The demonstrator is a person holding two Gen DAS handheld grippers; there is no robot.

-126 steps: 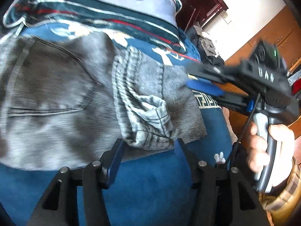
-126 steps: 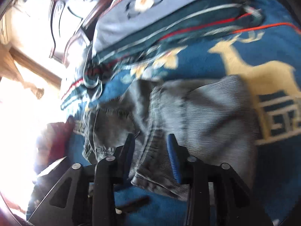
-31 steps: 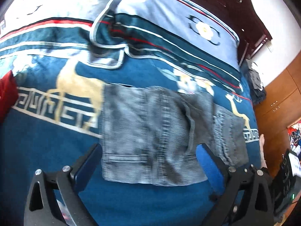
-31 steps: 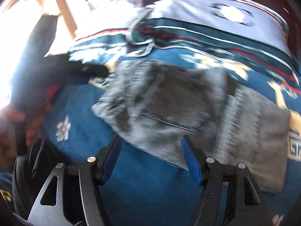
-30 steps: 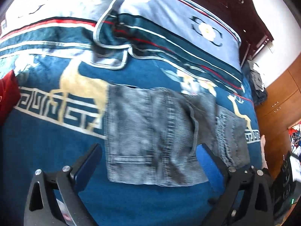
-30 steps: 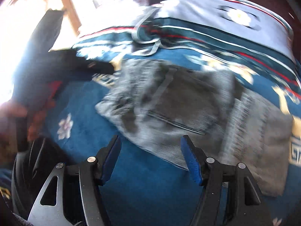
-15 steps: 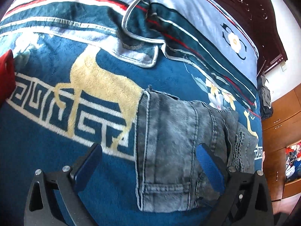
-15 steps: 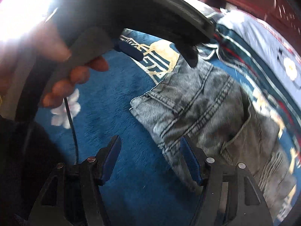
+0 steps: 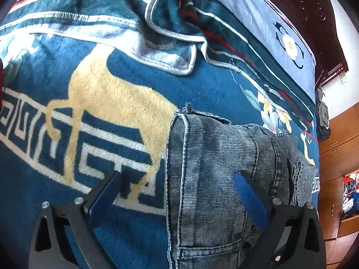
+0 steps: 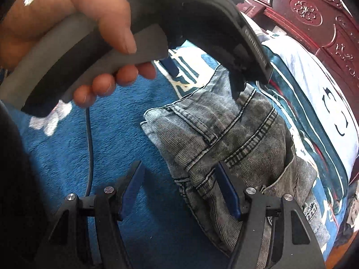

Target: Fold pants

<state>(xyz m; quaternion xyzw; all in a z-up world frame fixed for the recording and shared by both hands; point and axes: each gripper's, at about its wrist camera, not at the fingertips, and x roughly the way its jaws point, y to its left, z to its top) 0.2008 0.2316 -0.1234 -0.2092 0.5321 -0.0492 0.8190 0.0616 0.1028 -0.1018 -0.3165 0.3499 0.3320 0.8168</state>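
Grey folded jeans (image 9: 213,168) lie flat on the blue deer-patterned blanket (image 9: 107,103). In the left wrist view my left gripper (image 9: 177,192) is open and hovers low over the jeans' stitched left edge, one finger over the blanket and the other over the denim. Seen from the right wrist, the jeans (image 10: 235,134) run up and to the right. My right gripper (image 10: 179,183) is open over their near corner, with nothing pressed between its pads. A hand (image 10: 67,22) holds the left gripper (image 10: 204,83) just above the far end of that same edge.
Pillows (image 9: 258,22) and a turned-back blanket flap (image 9: 170,51) lie beyond the jeans, with a dark red carved headboard (image 10: 314,18) behind. A wooden wardrobe (image 9: 336,157) stands at the right. A cable (image 10: 89,139) hangs from the left gripper's handle.
Both grippers have come down closer to the jeans' folded end. The right wrist has rolled, so the hand with the left gripper now fills the top of its view. Both stay open.
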